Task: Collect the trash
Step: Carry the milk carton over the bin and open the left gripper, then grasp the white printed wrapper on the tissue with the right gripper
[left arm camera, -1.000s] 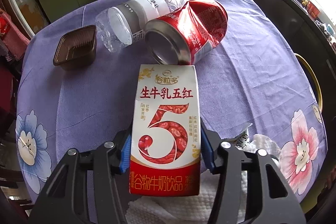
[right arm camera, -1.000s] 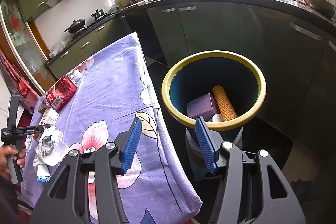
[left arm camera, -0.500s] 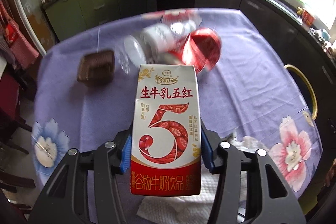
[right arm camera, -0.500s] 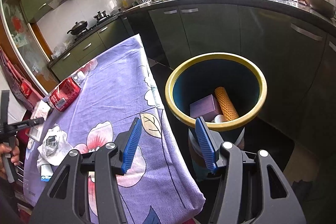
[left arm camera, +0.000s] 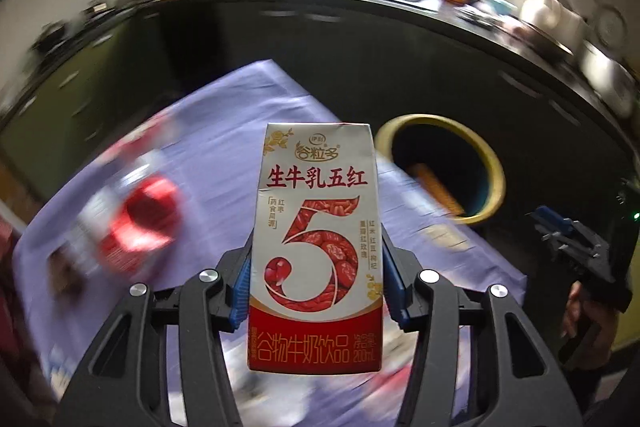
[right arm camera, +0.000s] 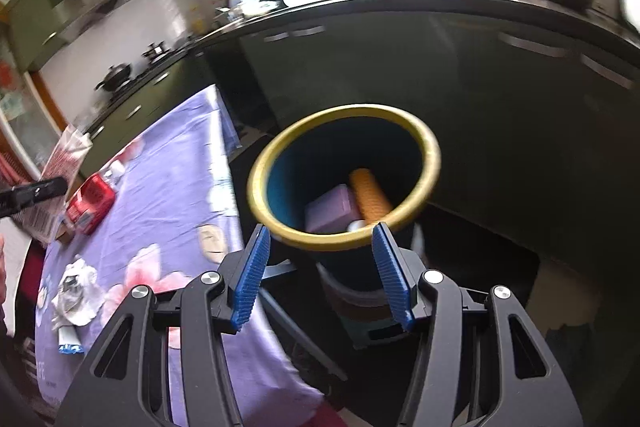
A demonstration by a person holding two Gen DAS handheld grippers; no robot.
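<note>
With the carton [left arm camera: 314,247] clamped upright in our left gripper [left arm camera: 316,283] above the table [left arm camera: 224,155], we should centre it over the bin [left arm camera: 490,163] before letting go, our right gripper [right arm camera: 320,271] parted and empty.

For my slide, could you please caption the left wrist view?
Left gripper carries a milk drink carton toward the yellow-rimmed bin.
</note>
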